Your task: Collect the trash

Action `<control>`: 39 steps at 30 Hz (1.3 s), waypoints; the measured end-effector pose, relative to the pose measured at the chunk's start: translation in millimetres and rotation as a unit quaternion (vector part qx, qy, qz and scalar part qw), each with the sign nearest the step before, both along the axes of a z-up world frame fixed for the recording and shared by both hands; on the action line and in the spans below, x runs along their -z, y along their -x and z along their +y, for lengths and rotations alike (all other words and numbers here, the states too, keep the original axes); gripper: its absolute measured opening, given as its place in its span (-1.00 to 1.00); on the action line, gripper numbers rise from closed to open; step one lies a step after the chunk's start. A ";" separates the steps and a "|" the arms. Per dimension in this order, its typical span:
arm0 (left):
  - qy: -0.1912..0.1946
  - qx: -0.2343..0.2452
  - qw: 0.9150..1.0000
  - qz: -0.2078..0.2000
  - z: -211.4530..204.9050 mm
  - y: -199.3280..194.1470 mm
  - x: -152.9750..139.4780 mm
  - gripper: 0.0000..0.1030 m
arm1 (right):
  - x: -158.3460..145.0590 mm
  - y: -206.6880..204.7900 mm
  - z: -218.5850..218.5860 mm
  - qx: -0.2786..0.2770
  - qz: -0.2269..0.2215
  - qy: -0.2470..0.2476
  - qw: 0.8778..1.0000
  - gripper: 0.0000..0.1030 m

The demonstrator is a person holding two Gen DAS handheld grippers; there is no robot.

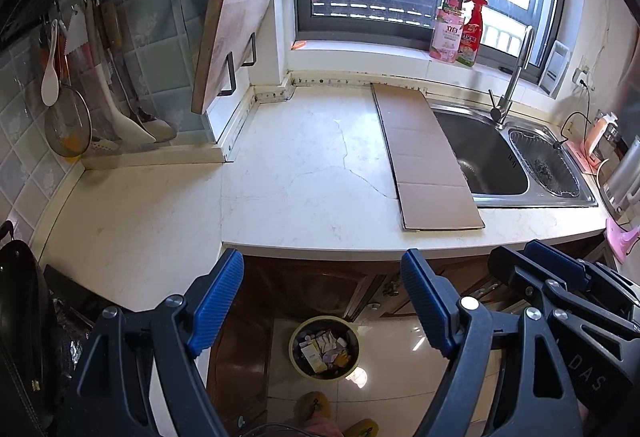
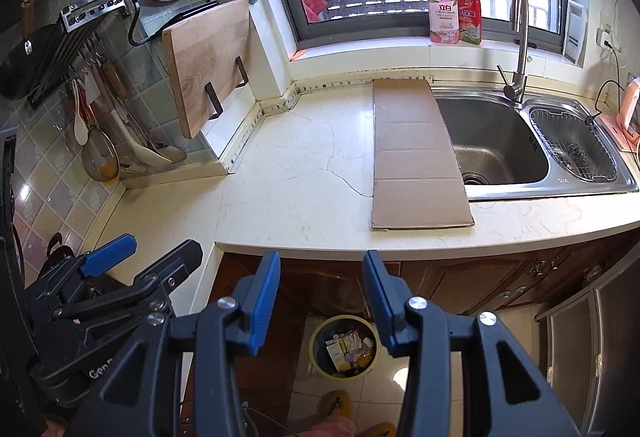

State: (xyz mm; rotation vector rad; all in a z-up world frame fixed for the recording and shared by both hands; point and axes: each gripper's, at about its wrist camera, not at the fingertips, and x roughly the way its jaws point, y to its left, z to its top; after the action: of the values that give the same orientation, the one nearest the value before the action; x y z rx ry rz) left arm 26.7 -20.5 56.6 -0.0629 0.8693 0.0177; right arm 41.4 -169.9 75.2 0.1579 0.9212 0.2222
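While both hand-held grippers, left (image 1: 322,301) and right (image 2: 321,303), hang open and empty, the trash bin (image 1: 324,347) sits on the floor below.

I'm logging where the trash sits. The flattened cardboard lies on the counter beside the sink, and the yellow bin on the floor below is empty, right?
Not quite: the yellow bin already holds small boxes and wrappers, as the right wrist view shows. The flattened cardboard does lie on the counter beside the sink.

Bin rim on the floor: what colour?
Pale yellow-green rim on the bin, dark inside; clearest in the right wrist view.
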 end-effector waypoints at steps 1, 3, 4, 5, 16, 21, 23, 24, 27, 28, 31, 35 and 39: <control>0.000 0.001 1.000 0.001 0.8 0.2 0.6 0.54 | 0.2 0.0 0.2 0.000 0.000 0.000 1.000 -0.15; -0.002 0.001 1.000 0.001 1.1 0.2 1.2 0.54 | 0.0 0.3 0.7 -0.001 0.001 -0.001 1.000 -0.15; -0.003 0.000 1.000 0.002 1.9 0.3 1.4 0.54 | 0.0 0.2 0.8 -0.001 0.001 0.000 1.000 -0.15; -0.004 0.000 1.000 0.001 3.0 0.5 1.5 0.54 | 0.1 -0.2 0.7 -0.001 0.001 0.001 1.000 -0.15; -0.005 0.002 1.000 0.001 10.5 2.0 1.6 0.54 | -0.8 1.0 2.4 -0.004 0.002 0.003 1.000 -0.15; -0.006 0.003 1.000 0.003 12.1 1.8 1.6 0.54 | -1.0 1.8 2.6 -0.004 0.001 0.004 1.000 -0.15; -0.006 0.003 1.000 0.003 12.1 1.6 1.7 0.54 | -0.8 1.6 2.6 -0.003 0.001 0.004 1.000 -0.15; -0.006 0.003 1.000 0.003 12.1 1.6 1.8 0.54 | -0.7 1.5 2.6 -0.004 0.002 0.004 1.000 -0.15; -0.007 0.003 1.000 0.003 12.2 1.5 1.7 0.54 | -0.7 2.2 2.7 -0.003 0.002 0.004 1.000 -0.15; -0.007 0.003 1.000 0.003 12.2 1.3 1.8 0.54 | -0.6 2.6 1.9 -0.003 0.003 0.004 1.000 -0.15; -0.006 0.004 1.000 0.003 12.4 1.9 1.8 0.54 | -0.3 3.4 0.3 -0.004 0.003 0.004 1.000 -0.15; -0.006 0.003 1.000 0.002 11.2 1.8 1.7 0.54 | -0.4 3.6 -1.2 -0.004 0.002 0.004 1.000 -0.15; -0.008 0.007 1.000 0.001 13.0 1.8 2.3 0.54 | 0.4 5.9 -4.2 -0.002 0.002 0.003 1.000 -0.15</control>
State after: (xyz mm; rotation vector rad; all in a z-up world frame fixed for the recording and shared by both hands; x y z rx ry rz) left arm 24.9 -7.5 54.3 -0.0418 0.8719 0.0116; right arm 35.5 -174.1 74.8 0.1522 0.9268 0.2228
